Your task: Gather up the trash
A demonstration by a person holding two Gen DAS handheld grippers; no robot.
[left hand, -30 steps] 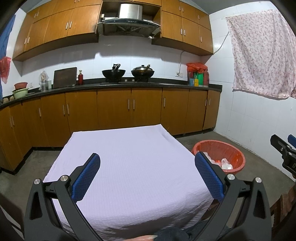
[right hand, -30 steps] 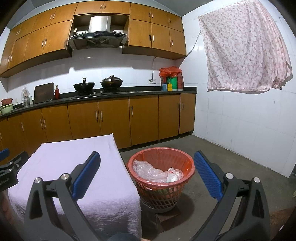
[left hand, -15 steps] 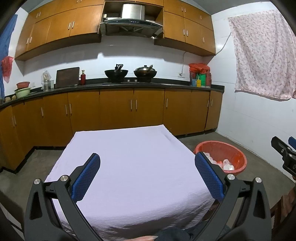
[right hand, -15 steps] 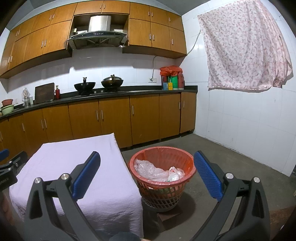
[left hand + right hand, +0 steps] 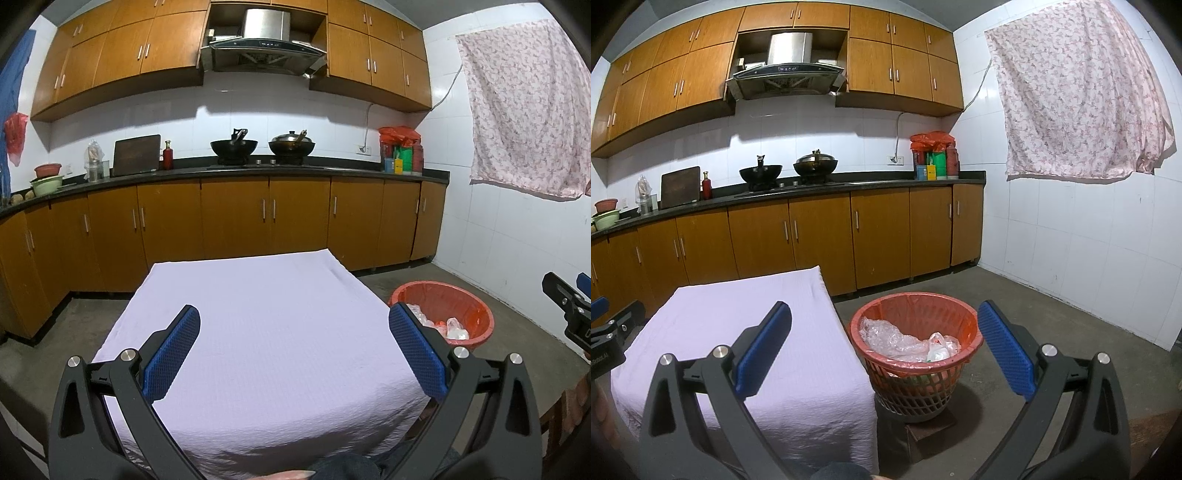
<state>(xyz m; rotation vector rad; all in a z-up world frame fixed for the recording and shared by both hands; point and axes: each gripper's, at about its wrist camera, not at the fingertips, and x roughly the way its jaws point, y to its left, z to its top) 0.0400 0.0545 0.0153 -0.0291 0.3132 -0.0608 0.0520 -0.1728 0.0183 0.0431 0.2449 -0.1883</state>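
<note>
A kitchen with wooden cabinets (image 5: pixel 236 218) holds a table draped in a pale lilac cloth (image 5: pixel 266 332). The left gripper (image 5: pixel 293 347) hovers over the near part of the cloth, fingers wide apart and empty. The right gripper (image 5: pixel 884 347), likewise spread and empty, faces a red basket (image 5: pixel 916 354) on the floor just right of the table, with crumpled plastic trash (image 5: pixel 905 339) inside.

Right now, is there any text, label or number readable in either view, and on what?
"...Robot.AI", start cut off: on the left gripper body, seen in the right wrist view.
Red and green packages: labels too small to read.
Range hood panel: marks blurred, unreadable.
</note>
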